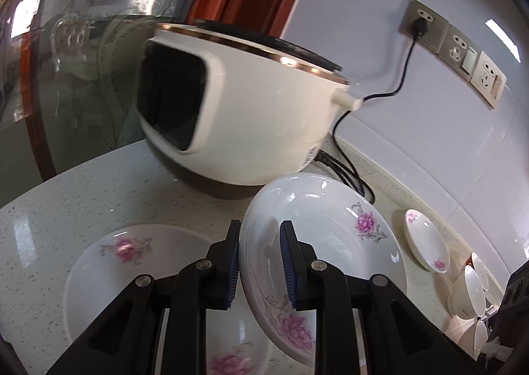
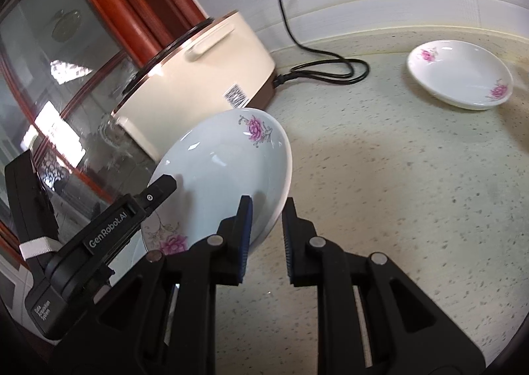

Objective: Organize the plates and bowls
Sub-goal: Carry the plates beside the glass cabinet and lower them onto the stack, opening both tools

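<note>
Left wrist view: my left gripper (image 1: 259,262) has its fingers pinched on the rim of a deep plate (image 1: 330,226), one blue ribbed pad on the outer wall, one inside the well. I hold it tilted and off the counter (image 1: 66,203), probably so it can drop onto the matching plate (image 1: 132,262) lying flat below and left; another floral rim (image 1: 231,361) shows at the bottom edge, blurred. All glazed white ceramic, glossy, pink flower decals, shallow curved walls, so slippery; the rim pinch relies on the pads' ribs. A small saucer (image 1: 426,242) sits well apart to the right, near stacked white bowls (image 1: 469,289). The cream rice cooker (image 1: 248,104) stands right behind, cord (image 1: 396,77) plugged into the wall socket (image 1: 423,21). Right wrist view: same deep plate (image 2: 224,170), tilted, with the left gripper (image 2: 158,189) clamped on its near rim. My right gripper (image 2: 266,236) has its fingers parted around the plate's lower right rim, left pad close or touching, right pad clear with counter (image 2: 396,209) visible in the gap, so no grip yet; looks like a support or handover position. Saucer (image 2: 459,74) sits alone far right on the speckled stone.
</note>
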### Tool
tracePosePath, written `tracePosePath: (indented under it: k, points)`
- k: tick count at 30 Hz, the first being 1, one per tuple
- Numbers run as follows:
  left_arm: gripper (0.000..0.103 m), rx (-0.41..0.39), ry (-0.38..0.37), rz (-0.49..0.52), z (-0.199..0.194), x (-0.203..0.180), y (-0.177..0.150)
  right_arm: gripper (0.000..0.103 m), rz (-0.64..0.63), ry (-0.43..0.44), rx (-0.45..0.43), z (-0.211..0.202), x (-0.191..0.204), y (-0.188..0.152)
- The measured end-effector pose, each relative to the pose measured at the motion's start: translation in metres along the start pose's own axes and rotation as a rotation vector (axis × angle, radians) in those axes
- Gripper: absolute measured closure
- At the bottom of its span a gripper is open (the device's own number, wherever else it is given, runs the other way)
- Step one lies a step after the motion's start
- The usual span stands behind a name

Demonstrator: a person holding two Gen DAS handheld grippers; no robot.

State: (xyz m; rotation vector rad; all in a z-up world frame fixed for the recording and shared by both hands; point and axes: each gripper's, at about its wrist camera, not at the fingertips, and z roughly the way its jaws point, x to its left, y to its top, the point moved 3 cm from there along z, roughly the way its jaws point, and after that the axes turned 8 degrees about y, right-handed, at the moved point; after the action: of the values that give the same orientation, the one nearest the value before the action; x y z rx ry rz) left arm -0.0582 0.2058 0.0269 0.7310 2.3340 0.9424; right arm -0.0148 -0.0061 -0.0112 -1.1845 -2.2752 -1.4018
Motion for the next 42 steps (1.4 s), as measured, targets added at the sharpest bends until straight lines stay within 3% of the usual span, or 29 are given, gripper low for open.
tracePosePath:
  k: [12, 27, 42]
  points:
    - [0.08, 0.018, 0.044, -0.005, -0.014, 0.04, 0.001, 0.081, -0.07, 0.049, 0.056, 0.023, 0.024, -0.014]
    - [0.08, 0.065, 0.123, 0.006, -0.003, 0.082, -0.015, 0.081, -0.174, 0.072, 0.153, 0.044, 0.051, -0.039]
    - [0.078, 0.07, 0.145, 0.048, -0.012, 0.093, -0.024, 0.08, -0.261, 0.057, 0.182, 0.048, 0.066, -0.047]
